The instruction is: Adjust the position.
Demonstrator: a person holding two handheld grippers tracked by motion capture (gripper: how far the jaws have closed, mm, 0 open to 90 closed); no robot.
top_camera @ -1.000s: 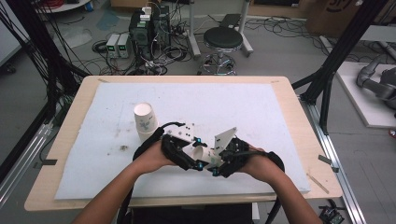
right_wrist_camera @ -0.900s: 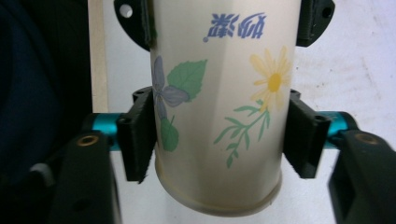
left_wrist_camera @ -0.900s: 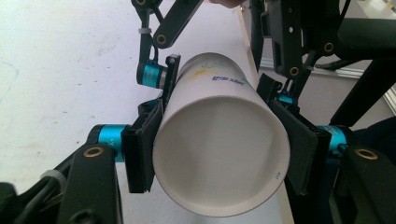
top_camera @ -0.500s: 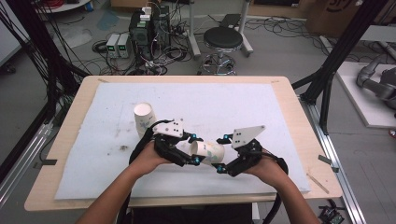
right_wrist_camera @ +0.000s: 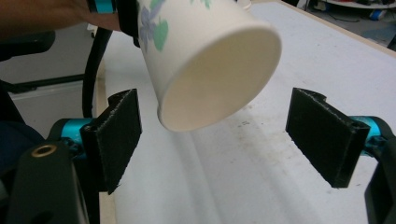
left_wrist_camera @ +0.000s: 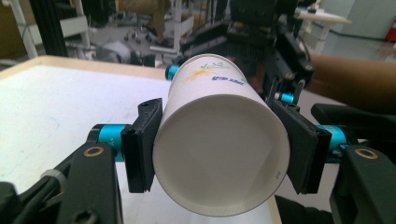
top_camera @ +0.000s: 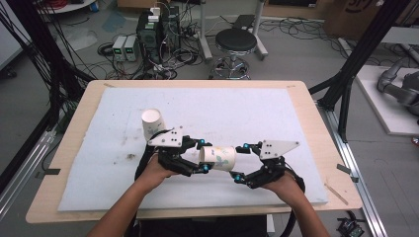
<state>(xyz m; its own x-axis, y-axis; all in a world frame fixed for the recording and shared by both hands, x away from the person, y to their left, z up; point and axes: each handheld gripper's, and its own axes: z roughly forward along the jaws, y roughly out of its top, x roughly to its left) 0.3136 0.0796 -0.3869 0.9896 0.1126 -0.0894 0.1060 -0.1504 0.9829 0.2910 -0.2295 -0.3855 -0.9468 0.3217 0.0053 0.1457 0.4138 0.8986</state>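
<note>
Above the white mat (top_camera: 296, 123), near the table's front edge, the left gripper (top_camera: 201, 157) clamps a printed paper cup (top_camera: 218, 157) lying sideways in the air, pads pressing its walls. Facing it, the right gripper (top_camera: 240, 162) has just been opening; its jaws stand wide, touching nothing, just past the cup's end. Behind the left gripper, a second paper cup (top_camera: 152, 123) rests on the mat.

— What do the left tongs (left_wrist_camera: 219, 149) have between their black pads?
— A white paper cup (left_wrist_camera: 219, 144), lying sideways, base toward the camera, pressed on both sides.
— Any print on it?
— Green and yellow sprigs, blue lettering. Behind it sits the other tongs (left_wrist_camera: 261, 42), with the white tabletop (left_wrist_camera: 56, 107) at left.
</note>
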